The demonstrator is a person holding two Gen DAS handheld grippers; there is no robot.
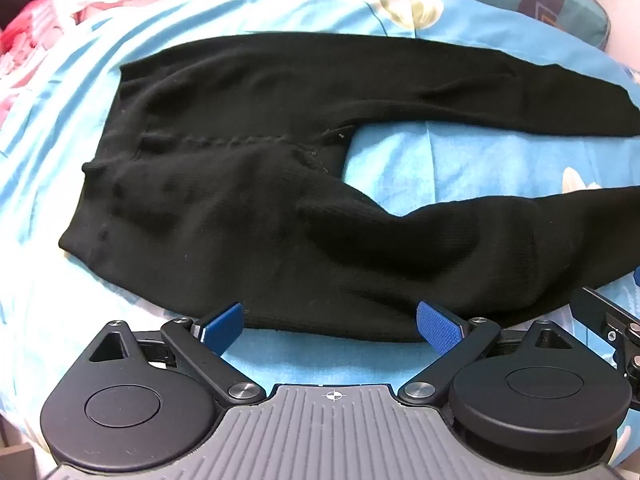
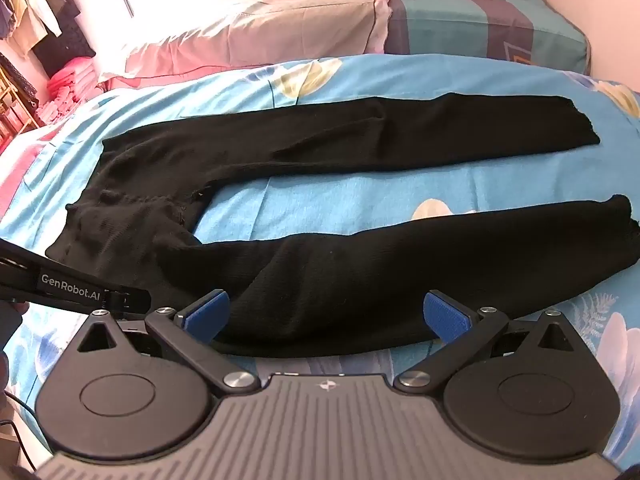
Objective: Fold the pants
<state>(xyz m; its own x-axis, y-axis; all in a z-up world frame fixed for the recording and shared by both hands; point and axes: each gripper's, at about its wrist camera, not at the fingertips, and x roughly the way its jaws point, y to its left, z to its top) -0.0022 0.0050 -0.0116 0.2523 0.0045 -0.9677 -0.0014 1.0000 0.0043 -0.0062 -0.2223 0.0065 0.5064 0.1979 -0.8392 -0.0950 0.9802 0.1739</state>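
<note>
1. The black pants (image 1: 248,184) lie flat on the blue flowered bedspread (image 1: 400,168) of the bed, waistband to the left, both legs running off to the right with a strip of bedspread between them.
2. The left gripper (image 1: 330,320) hovers at the near edge of the pants, by the hip and upper near leg; its blue pads (image 1: 434,326) stand wide apart and grip nothing, the fabric edge lying just beyond them.
3. The right gripper (image 2: 327,314) hangs over the near leg, jaws spread fully, clamping nothing.
4. Only the right wrist view shows both leg cuffs, a rumpled beige blanket (image 2: 280,28) beyond the pants, and hanging clothes (image 2: 36,8) at far left.
</note>
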